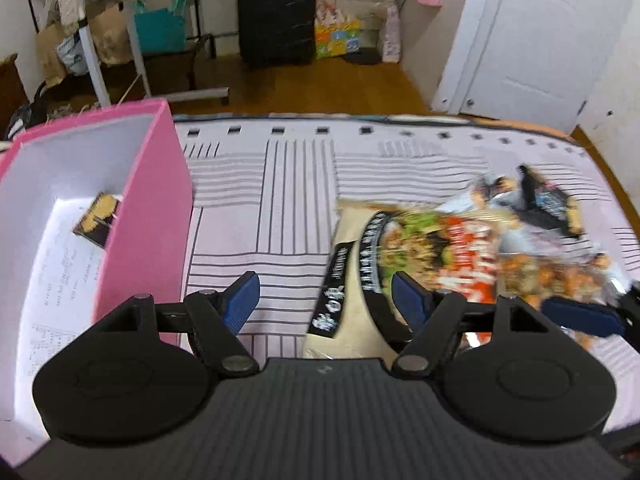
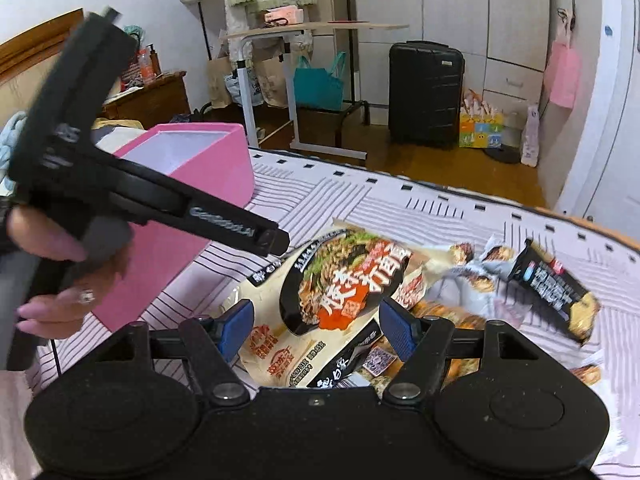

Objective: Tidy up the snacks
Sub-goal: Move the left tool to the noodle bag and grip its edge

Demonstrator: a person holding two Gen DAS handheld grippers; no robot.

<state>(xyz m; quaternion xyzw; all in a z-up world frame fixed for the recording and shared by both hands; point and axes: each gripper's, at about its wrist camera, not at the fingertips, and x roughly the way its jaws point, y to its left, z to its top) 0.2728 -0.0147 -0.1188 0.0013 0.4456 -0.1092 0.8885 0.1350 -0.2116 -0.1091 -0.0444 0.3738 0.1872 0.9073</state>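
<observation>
Right gripper (image 2: 316,330), blue pads spread and empty, hangs over a cream noodle packet (image 2: 320,304) printed with a dark bowl and red characters, which lies mid-bed on the striped sheet (image 2: 400,208) atop smaller wrappers (image 2: 556,288) heaped toward the sheet's right edge. Left gripper (image 1: 326,300), likewise spread and empty, hangs beside the packet's left end; a pink box (image 1: 152,216) at the left edge contains one dark sachet (image 1: 98,220), and a black suitcase (image 1: 276,12) stands beyond the foot of the bed.

noodle packet (image 2: 320,304): cream, flat on bed | small dark snack (image 1: 98,220): inside pink box (image 1: 152,208)
</observation>
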